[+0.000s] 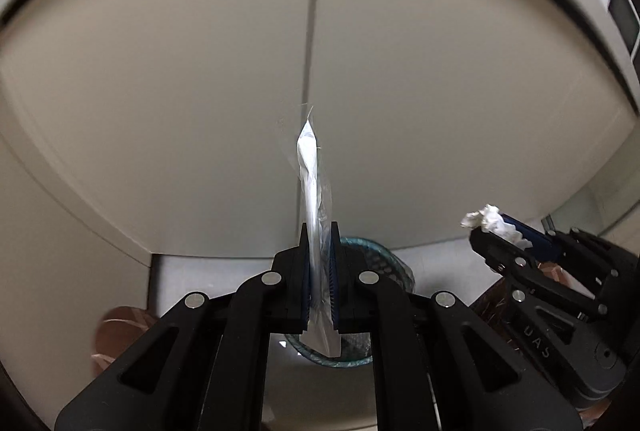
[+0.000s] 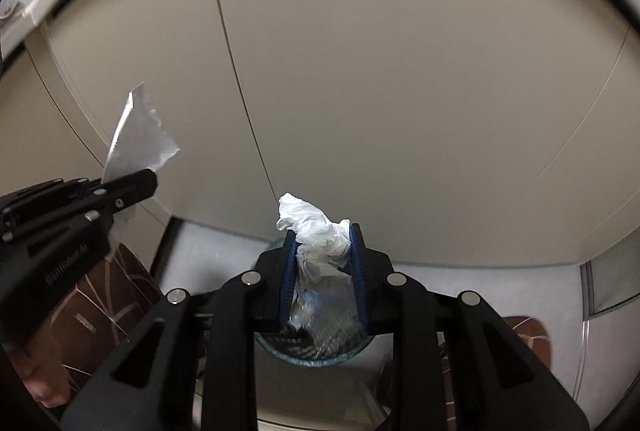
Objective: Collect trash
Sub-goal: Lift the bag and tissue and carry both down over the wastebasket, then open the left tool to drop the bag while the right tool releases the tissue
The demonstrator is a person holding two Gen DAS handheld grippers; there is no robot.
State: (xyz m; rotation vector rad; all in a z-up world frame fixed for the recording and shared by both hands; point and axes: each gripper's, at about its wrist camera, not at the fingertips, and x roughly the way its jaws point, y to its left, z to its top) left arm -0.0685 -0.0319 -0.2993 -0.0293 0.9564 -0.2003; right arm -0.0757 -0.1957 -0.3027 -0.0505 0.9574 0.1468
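My left gripper [image 1: 320,231] is shut on a thin clear plastic wrapper [image 1: 311,171] that stands up edge-on between its blue pads; the same wrapper [image 2: 136,139] shows as a flat sheet in the right wrist view, sticking out of the left gripper [image 2: 150,179]. My right gripper [image 2: 323,235] is shut on a crumpled white tissue [image 2: 316,227], which bulges above the fingertips; that tissue [image 1: 490,221] and the right gripper [image 1: 486,231] appear at the right of the left wrist view. Below both grippers sits a mesh waste bin with a teal rim [image 1: 368,247] [image 2: 316,351], holding some trash.
Beige cabinet doors [image 1: 200,91] [image 2: 400,91] with a vertical seam fill the background. A brown patterned cloth [image 2: 104,299] [image 1: 120,331] lies at the left and a piece [image 2: 528,335] at the right. Pale floor [image 2: 208,251] surrounds the bin.
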